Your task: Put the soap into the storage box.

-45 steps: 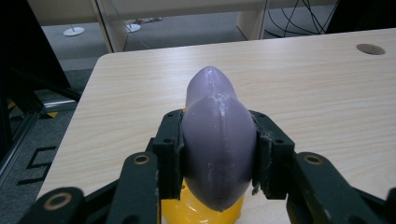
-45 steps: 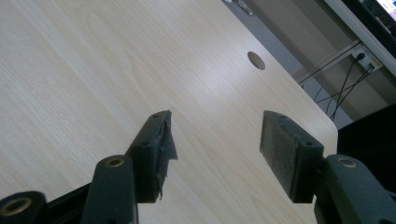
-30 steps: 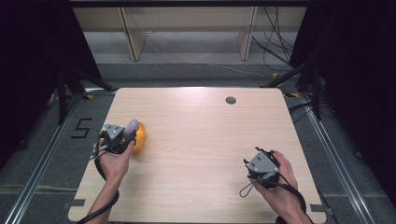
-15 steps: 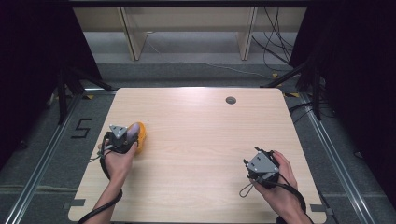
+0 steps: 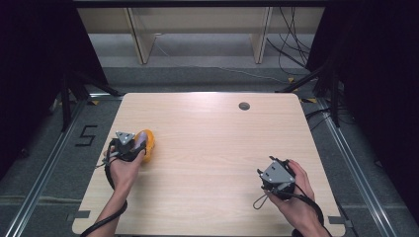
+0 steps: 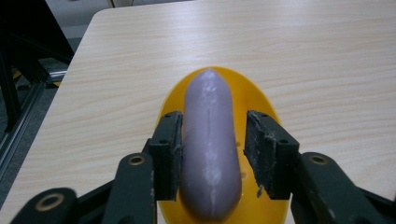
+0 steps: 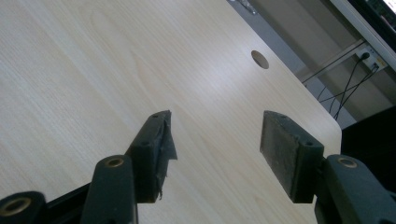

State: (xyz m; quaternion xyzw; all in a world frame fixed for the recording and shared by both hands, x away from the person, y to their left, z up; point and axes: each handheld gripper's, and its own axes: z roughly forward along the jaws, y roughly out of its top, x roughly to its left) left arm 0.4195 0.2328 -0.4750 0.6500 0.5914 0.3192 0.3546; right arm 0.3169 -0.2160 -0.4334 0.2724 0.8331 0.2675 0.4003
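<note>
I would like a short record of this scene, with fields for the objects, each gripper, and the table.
object held over: purple eggplant-shaped piece lying on a yellow dish
left gripper: jaws on both sides of the purple piece, one jaw touching it, a gap at the other
right gripper: open, nothing between the jaws, above bare wood
table: light wood with a round hole near the far edge
</note>
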